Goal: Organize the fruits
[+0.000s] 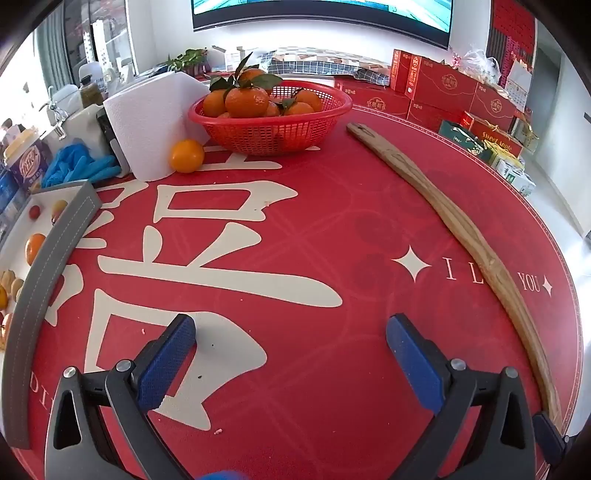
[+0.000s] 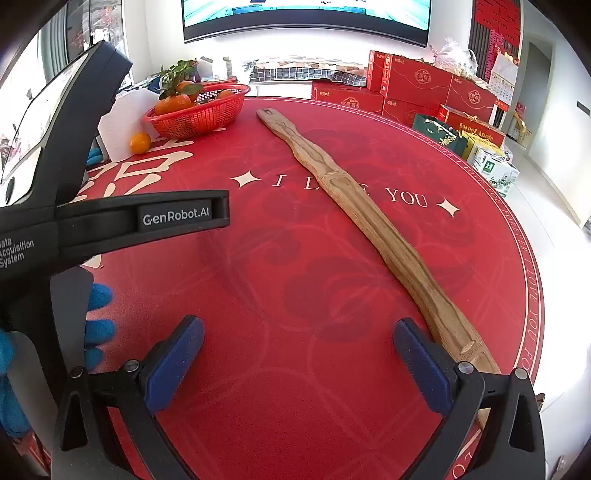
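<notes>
I've got both grippers over a round red table mat (image 1: 332, 229) with big cream characters and "I LOVE YOU" lettering. Left gripper (image 1: 291, 332) jaws wide apart, nothing between them; right gripper (image 2: 299, 336) the same. Oranges sit in a red basket (image 1: 269, 122) at the far side — one loose orange (image 1: 186, 156) just beside it, against a white paper roll (image 1: 155, 122). Grey-rimmed tray (image 1: 55, 254) at left holds small fruits. Long wooden stick (image 2: 373, 221) crosses the mat. Red gift boxes (image 2: 410, 88) and a wall screen (image 1: 321, 14) behind.
</notes>
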